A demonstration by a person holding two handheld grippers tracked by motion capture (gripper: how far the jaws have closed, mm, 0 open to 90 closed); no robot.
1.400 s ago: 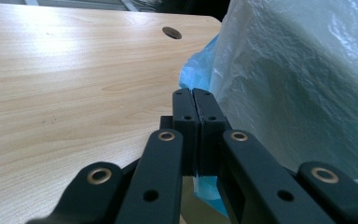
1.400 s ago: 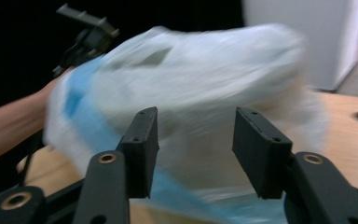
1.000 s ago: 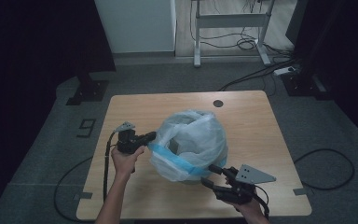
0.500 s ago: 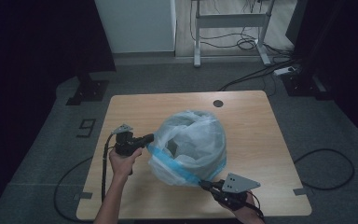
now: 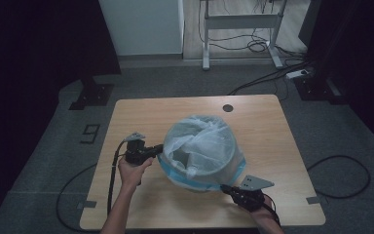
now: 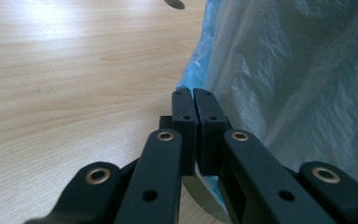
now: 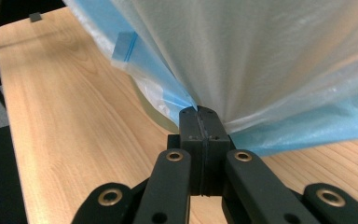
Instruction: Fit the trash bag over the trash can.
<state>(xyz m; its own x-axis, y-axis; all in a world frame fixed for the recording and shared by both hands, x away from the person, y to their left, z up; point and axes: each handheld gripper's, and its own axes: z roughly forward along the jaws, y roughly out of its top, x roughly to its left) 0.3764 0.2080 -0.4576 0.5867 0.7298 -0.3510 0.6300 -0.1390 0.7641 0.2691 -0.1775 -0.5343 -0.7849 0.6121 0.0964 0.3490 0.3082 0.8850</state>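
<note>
While no writing is legible, both grippers pinch the bag [image 5: 202, 146].

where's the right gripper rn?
High view: right gripper sits at the table's near right edge, jaws pinched on the blue-edged plastic bag's hem at the bin's lower right.

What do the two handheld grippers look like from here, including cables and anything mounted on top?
Both are black. The left gripper carries a small grey plate on top and trails a black cable that loops off the table edge. The right gripper bears a larger grey three-cornered plate. In the gripper views each has two matte black jaws on linked bars with brass-coloured pivot rings and small screw holes. Forearms are bare, with no sleeves showing.
</note>
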